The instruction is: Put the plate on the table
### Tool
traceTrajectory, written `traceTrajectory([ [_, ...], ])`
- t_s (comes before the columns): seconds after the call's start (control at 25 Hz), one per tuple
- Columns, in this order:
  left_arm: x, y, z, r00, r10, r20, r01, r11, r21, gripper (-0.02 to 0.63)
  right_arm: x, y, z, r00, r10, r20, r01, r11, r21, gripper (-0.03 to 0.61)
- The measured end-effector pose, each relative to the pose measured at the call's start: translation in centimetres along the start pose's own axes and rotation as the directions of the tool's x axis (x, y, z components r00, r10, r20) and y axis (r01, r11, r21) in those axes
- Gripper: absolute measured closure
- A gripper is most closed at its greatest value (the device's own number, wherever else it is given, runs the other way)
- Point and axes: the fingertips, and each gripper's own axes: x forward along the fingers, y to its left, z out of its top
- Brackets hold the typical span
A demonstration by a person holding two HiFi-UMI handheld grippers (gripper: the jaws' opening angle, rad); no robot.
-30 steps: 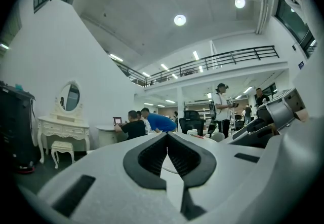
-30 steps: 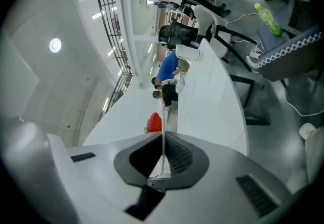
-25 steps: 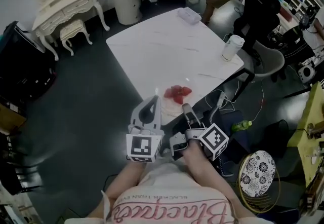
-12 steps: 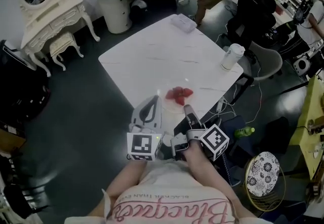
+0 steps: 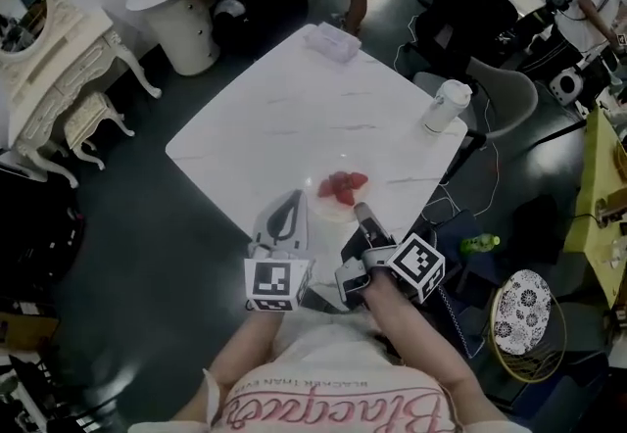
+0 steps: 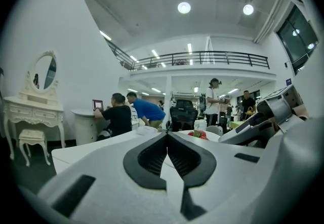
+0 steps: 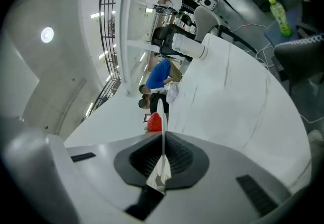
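White plate looks landed on desk corner, rim pinched by right gripper; left gripper closed, empty; release pending.

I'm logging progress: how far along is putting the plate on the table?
Done: the plate of strawberries is at the near corner of the table. In hand: right gripper shut on its rim; left gripper shut, empty. Left: release it; whether it already rests there is unclear.
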Motion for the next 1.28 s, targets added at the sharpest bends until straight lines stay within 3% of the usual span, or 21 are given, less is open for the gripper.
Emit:
traceTrajectory([
  [0.32,5.2,0.4,-3.3,0.995,-0.069,-0.079,0.069,0.998,-0.002,0.611,3.9,-2.9,1.6,0.999,-0.051,-0.005,0.051,0.999,-0.017,0.568],
  [0.64,8.4,1.5,-6.8,0.987,-0.057,-0.148,0.051,0.998,-0.041,0.611,6.9,-8.1,2.4,0.989,-0.147,-0.03,0.146,0.989,-0.021,0.568],
  [0.92,10.5,1.2,-9.5,0.972,-0.082,-0.219,0.084,0.996,0.002,0.611,8.8,-12.3,2.9,0.968,-0.236,-0.083,0.226,0.967,-0.117,0.568],
  [1.08,11.1,0.9,-10.5,0.967,-0.086,-0.239,0.091,0.996,0.011,0.611,9.3,-14.2,3.5,0.945,-0.313,-0.092,0.285,0.929,-0.235,0.566],
  [1.28,11.7,0.9,-10.9,0.965,-0.079,-0.25,0.083,0.996,0.009,0.611,10.4,-15.2,4.5,0.917,-0.394,-0.064,0.337,0.85,-0.405,0.565],
])
